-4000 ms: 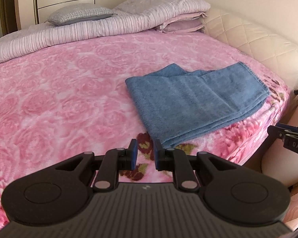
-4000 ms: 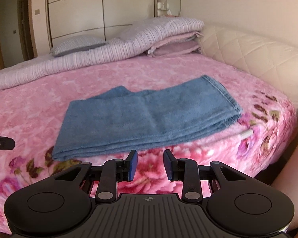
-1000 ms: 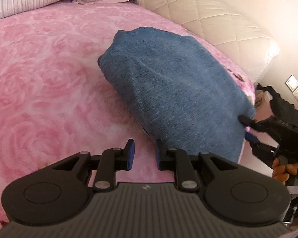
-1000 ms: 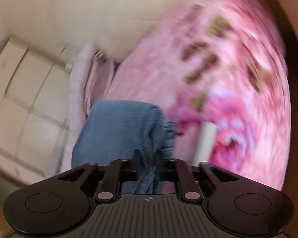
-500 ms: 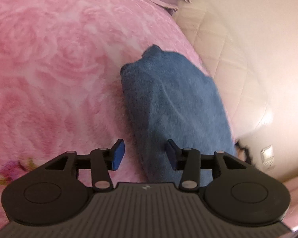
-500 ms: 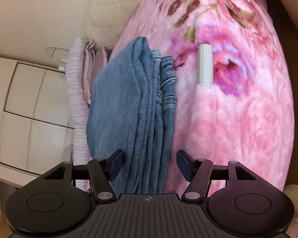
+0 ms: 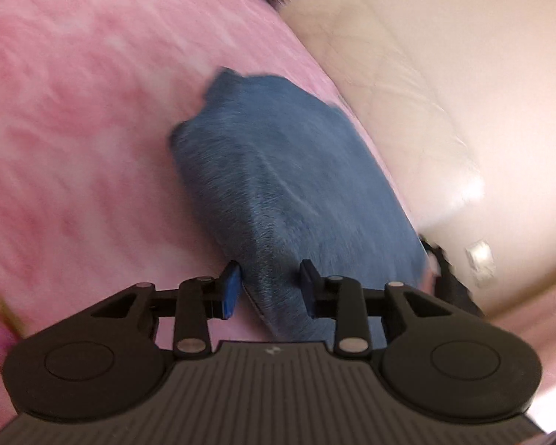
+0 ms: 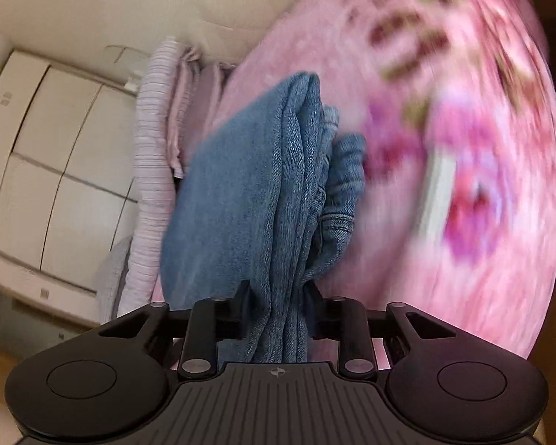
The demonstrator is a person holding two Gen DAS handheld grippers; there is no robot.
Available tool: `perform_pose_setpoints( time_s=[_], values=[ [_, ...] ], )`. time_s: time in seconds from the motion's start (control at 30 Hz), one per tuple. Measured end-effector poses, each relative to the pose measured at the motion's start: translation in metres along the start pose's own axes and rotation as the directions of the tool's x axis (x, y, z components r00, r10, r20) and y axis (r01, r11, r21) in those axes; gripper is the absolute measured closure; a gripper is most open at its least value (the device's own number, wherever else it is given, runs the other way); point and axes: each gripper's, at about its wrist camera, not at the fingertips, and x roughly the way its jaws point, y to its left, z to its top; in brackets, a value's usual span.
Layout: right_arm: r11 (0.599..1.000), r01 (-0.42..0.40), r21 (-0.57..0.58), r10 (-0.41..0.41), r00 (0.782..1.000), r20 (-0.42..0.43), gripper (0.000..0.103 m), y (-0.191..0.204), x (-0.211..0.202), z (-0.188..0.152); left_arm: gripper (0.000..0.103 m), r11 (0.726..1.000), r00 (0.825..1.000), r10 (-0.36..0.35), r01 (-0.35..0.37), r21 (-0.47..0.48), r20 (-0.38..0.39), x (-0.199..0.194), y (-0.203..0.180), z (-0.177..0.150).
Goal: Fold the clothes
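The folded blue jeans (image 7: 289,170) lie as a thick stack on the pink rose bedspread (image 7: 74,111), near the bed's edge. My left gripper (image 7: 270,289) is shut on the near end of the stack, with denim filling the gap between its blue pads. In the right wrist view the jeans (image 8: 241,185) show edge-on as several layers. My right gripper (image 8: 278,296) is shut on that layered edge. Both views are tilted and blurred by motion.
A cream quilted headboard (image 7: 407,92) curves round the bed behind the jeans. Striped bedding and pillows (image 8: 155,148) are piled at the bed's far end, before a white wardrobe (image 8: 55,148). A pale cylinder (image 8: 437,193) lies on the flowered bedspread (image 8: 463,92).
Half a second ago both grippers stood open around the jeans' edges. Both have since closed on the stack, and both views now smear with motion.
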Motion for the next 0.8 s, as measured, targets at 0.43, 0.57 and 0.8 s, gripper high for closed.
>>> perform_pose_setpoints(
  time_s=[0.43,0.57,0.8],
  values=[
    [0.998,-0.020,-0.067,0.020,1.000,-0.004,0.060,-0.031,-0.023,0.075,0.071,0.999,0.998,0.012,-0.014,0.044,0.060,-0.030,0.005,-0.019],
    [0.998,-0.013,-0.059,0.018,0.996,0.083,0.057,-0.034,-0.049,0.050,0.070,0.983,0.992,-0.044,0.064,-0.171,0.119,-0.023,0.035,-0.006],
    [0.978,0.062,-0.200,-0.042,0.994,0.102,0.088,-0.012,-0.049,0.027,0.091,0.915,0.950,-0.225,0.283,-0.289,0.217,-0.002,0.059,0.005]
  ],
)
